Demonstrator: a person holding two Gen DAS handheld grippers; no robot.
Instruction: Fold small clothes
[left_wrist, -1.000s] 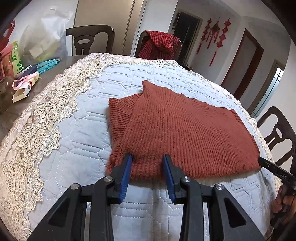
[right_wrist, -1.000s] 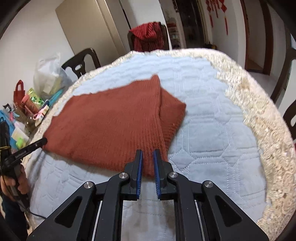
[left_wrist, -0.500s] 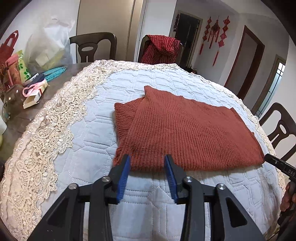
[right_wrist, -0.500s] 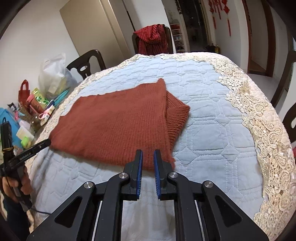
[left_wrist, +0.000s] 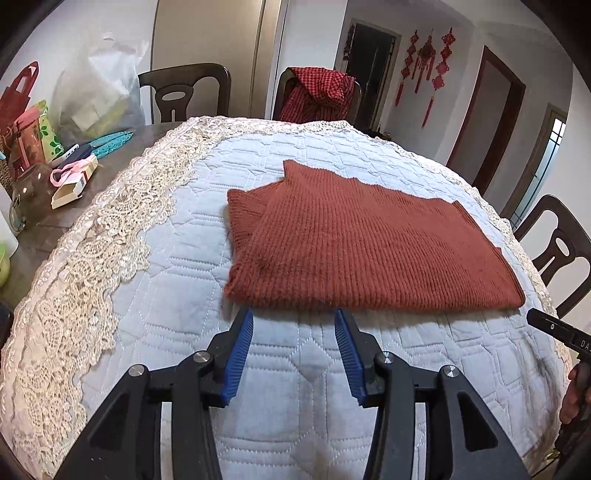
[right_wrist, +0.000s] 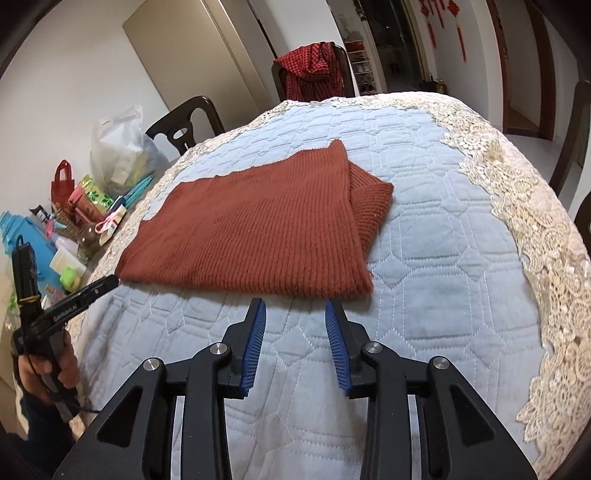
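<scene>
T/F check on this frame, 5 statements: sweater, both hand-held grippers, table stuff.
1. The rust knit sweater lies folded flat on the quilted cover. True.
2. The right hand-held gripper is clamped on the sweater's hem. False: its jaws have just been opening, nothing sits between them, and they stand just short of the near edge.
3. The left hand-held gripper is open, with its tips at the sweater's near edge. True.
4. A blue jacket hangs on the far chair. False: it is a red checked garment.
5. The sweater hangs over the lace border. False: it lies wholly on the quilt.
</scene>
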